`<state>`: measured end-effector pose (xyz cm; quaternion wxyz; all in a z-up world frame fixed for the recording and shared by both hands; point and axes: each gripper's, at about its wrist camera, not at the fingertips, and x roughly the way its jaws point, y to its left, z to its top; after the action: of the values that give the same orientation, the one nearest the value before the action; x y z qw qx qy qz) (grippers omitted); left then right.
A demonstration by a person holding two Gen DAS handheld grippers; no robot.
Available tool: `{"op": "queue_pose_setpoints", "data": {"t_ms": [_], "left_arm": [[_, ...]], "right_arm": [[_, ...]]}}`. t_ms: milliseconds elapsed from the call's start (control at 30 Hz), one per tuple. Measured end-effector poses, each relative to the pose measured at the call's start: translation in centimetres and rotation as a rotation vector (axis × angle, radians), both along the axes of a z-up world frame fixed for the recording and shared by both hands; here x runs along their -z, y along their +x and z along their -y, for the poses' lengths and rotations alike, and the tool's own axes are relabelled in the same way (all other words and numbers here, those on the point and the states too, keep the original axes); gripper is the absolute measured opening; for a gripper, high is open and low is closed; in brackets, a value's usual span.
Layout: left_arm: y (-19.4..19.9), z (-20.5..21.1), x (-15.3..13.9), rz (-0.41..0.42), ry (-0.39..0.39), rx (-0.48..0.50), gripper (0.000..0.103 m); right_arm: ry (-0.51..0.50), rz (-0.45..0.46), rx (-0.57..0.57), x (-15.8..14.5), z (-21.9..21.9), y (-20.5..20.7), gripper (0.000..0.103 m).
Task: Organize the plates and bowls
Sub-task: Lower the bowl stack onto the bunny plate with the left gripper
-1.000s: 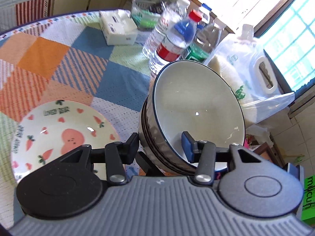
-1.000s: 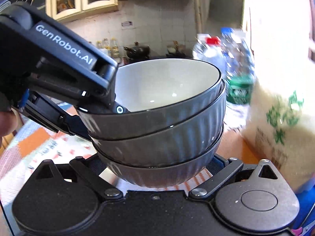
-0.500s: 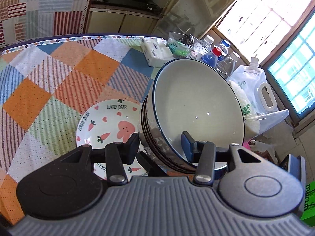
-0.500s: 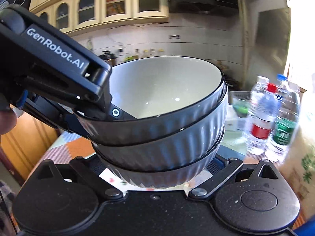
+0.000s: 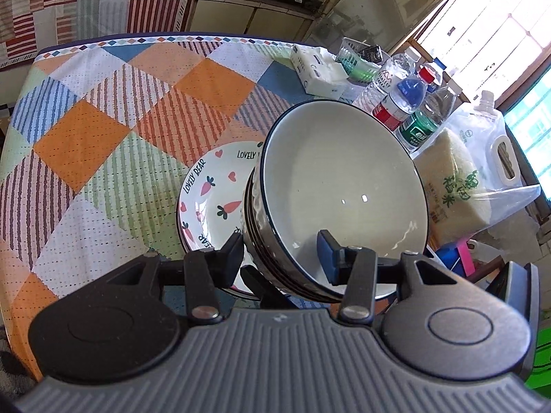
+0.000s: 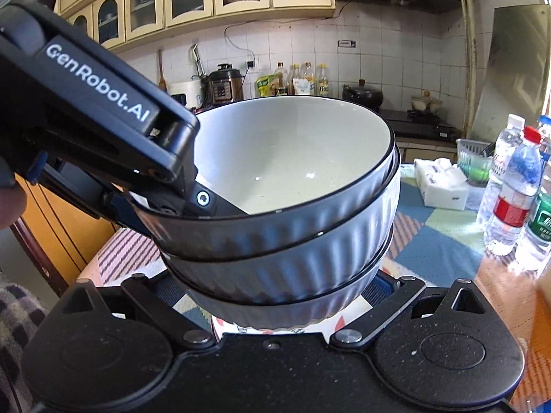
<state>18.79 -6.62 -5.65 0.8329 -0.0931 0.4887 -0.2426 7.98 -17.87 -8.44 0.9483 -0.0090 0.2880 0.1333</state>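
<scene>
A stack of three grey ribbed bowls (image 5: 341, 199) with white insides is held in the air, tilted. My left gripper (image 5: 282, 254) is shut on the stack's near rim, one finger inside the top bowl and one outside. My right gripper (image 6: 275, 296) is closed around the bottom bowl of the stack (image 6: 286, 227); its fingertips are hidden behind the bowl. A white plate (image 5: 213, 192) with carrots and "LOVELY BEAR" lettering lies on the checked tablecloth (image 5: 103, 130), partly under the stack.
Water bottles (image 5: 406, 103), a tissue pack (image 5: 320, 72), a green basket (image 5: 358, 62) and a bag of rice (image 5: 454, 186) stand along the table's right side. A kitchen counter with pots (image 6: 361, 96) is behind.
Both grippers have lifted the bowl stack higher and swung it left. The table and plate look further away now.
</scene>
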Motion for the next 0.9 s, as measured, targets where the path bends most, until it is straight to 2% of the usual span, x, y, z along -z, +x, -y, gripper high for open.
{"op": "queue_pose_setpoints", "data": {"t_ms": [467, 567, 700, 900], "left_arm": [[1.9, 0.7, 4.9, -0.04, 0.016, 0.017, 0.045], [2.5, 1.2, 5.6, -0.045, 0.028, 0.035, 0.045], [3.3, 2.1, 6.1, -0.037, 0.075, 0.08, 0.045], [3.9, 2.6, 6.9, -0.046, 0.088, 0.076, 0.045]], "right_arm": [[-0.046, -0.054, -0.017, 4.3, 0.8, 3.3, 0.102], [-0.02, -0.08, -0.006, 4.7, 1.2, 3.7, 0.102], [-0.039, -0.088, 0.006, 6.0, 1.2, 4.1, 0.102], [-0.021, -0.097, 0.011, 7.1, 1.6, 4.5, 0.102]]}}
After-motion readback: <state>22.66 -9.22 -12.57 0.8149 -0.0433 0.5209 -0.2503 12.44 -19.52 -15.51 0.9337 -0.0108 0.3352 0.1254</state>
